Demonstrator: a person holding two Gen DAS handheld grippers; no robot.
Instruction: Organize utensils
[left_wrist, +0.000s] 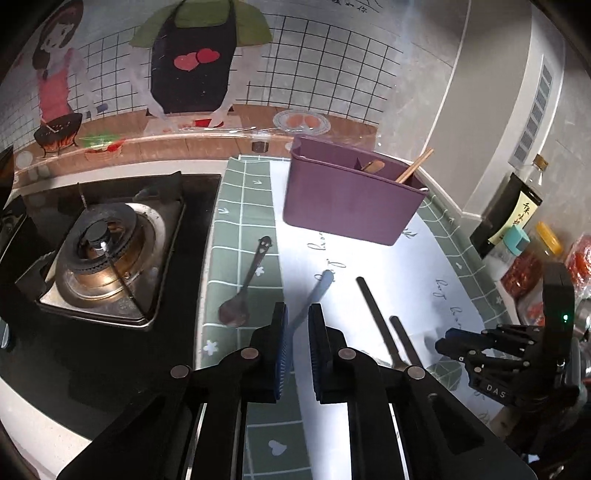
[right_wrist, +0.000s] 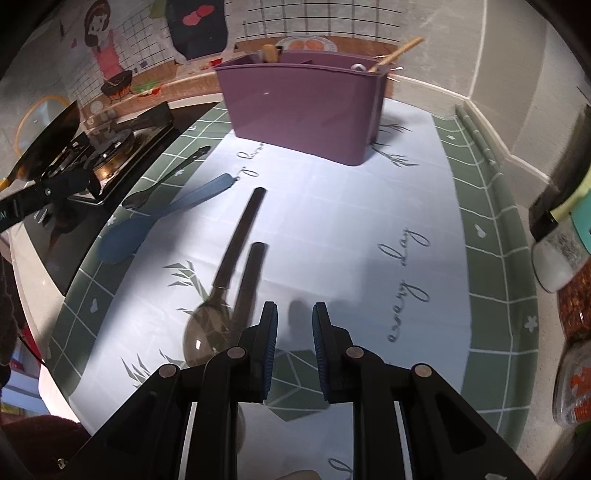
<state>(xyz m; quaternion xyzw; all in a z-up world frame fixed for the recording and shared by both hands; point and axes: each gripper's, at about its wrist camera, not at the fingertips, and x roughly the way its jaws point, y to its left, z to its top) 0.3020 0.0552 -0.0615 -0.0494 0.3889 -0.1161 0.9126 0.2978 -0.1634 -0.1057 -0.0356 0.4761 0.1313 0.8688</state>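
While the left gripper (left_wrist: 297, 332) hung over the green-bordered mat (left_wrist: 240, 206), its jaws stood narrow with the blurred handle of the blue spoon (left_wrist: 321, 284) running between them toward one o'clock; I could not tell whether the pads actually pressed on it. In the right wrist view that spoon lay at ten o'clock from the right gripper (right_wrist: 294, 332), its bowl toward the mat's near-left edge. The right gripper's jaws stood part-way spread with nothing between them, above bare mat. Just at its eleven o'clock lay two black-handled utensils side by side, the longer (right_wrist: 242, 236) ending in a shiny spoon bowl, the shorter (right_wrist: 253, 273) running under the left finger. A dark metal spoon (left_wrist: 247, 284) lay at eleven o'clock from the left gripper, near the gas burner (left_wrist: 107, 251). The purple caddy (left_wrist: 351, 206) stood upright at twelve o'clock, far across the mat, with wooden chopsticks (left_wrist: 413, 166) leaning out of its right compartment.
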